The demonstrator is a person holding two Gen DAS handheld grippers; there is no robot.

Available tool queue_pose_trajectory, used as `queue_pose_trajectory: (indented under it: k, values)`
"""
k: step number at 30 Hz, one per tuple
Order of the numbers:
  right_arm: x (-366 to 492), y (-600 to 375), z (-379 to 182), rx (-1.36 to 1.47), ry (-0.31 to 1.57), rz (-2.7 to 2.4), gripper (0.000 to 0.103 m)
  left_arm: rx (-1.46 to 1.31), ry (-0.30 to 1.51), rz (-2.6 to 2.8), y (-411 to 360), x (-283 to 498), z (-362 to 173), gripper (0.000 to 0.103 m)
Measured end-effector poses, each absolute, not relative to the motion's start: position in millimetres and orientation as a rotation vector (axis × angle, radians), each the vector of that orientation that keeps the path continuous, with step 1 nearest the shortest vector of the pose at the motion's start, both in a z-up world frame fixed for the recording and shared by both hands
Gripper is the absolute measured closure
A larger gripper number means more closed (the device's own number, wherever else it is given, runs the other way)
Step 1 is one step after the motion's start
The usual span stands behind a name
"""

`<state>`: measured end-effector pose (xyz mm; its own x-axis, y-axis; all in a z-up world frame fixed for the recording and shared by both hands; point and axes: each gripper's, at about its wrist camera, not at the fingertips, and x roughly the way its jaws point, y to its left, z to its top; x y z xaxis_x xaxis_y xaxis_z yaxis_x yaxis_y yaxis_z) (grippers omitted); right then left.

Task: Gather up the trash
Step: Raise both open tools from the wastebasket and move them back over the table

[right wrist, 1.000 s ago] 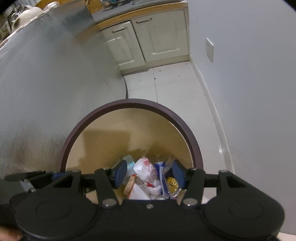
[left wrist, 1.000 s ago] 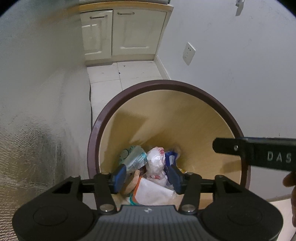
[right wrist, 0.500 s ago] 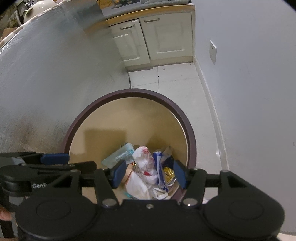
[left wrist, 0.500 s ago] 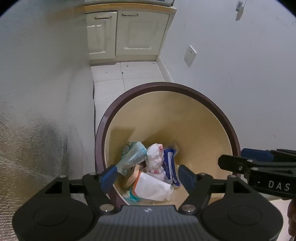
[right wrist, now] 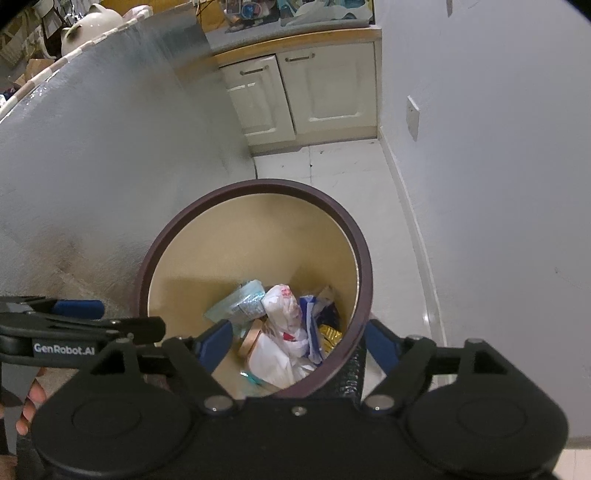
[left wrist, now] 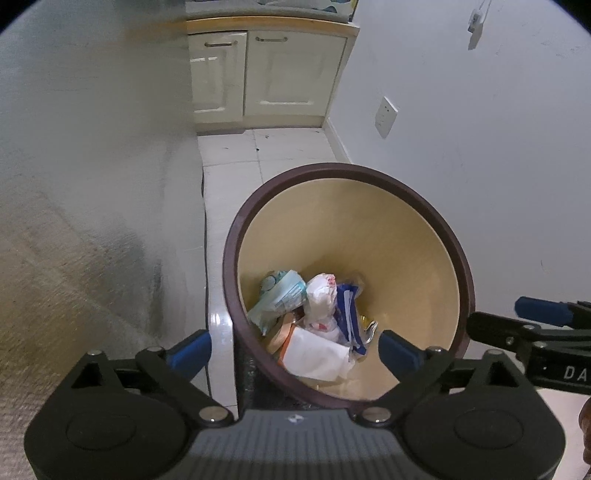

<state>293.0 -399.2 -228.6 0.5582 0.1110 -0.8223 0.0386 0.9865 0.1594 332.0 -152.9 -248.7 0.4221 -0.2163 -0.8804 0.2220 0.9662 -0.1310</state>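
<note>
A round bin with a dark brown rim (left wrist: 424, 206) and a tan inside stands on the floor below both grippers. Trash lies at its bottom: a crumpled white bag with red print (left wrist: 321, 295), a pale blue wrapper (left wrist: 280, 295), a blue and white packet (left wrist: 347, 306), white paper (left wrist: 314, 354). The same bin rim (right wrist: 343, 225) and white bag (right wrist: 282, 310) show in the right wrist view. My left gripper (left wrist: 295, 349) is open and empty above the bin's near left rim. My right gripper (right wrist: 297, 343) is open and empty above the near right rim.
A grey speckled surface (left wrist: 74, 184) rises on the left of the bin. A white wall with a socket (left wrist: 386, 116) is on the right. Cream cabinets (left wrist: 273, 74) stand at the far end of the tiled floor (left wrist: 266, 151). A white teapot (right wrist: 92, 24) sits high up on the left.
Both grippers have risen and pulled back from the bin, so it looks smaller. The left jaws have opened wider. The trash in the bin has not moved.
</note>
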Motion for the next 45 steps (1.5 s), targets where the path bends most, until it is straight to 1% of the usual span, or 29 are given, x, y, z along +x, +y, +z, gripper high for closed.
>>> queue_pose_trajectory:
  k: [5,7,10,16,24,45]
  values:
    - [276.7,-397.8,-221.6,0.150,0.954,0.018,0.009,0.013,1.083,-0.252,-144.7,319.3,-239.7,0.000]
    - [270.0,-396.6,-217.8,0.143,0.945,0.011,0.003,0.013,1.079,-0.250,-142.2,314.7,-236.2,0.000]
    - [260.7,-395.6,-211.4,0.137,0.928,-0.003,0.000,0.015,1.073,-0.251,-139.0,305.6,-231.8,0.000]
    - [242.4,-392.3,-199.1,0.127,0.902,-0.019,0.000,0.010,1.048,-0.252,-131.9,287.6,-218.3,0.000]
    - [212.1,-387.9,-173.3,0.105,0.838,-0.044,0.000,-0.017,0.972,-0.281,-129.0,259.3,-188.9,0.000]
    - [125.8,-365.1,-80.3,0.095,0.577,-0.095,0.000,-0.032,0.665,-0.364,-104.4,171.1,-81.5,0.000]
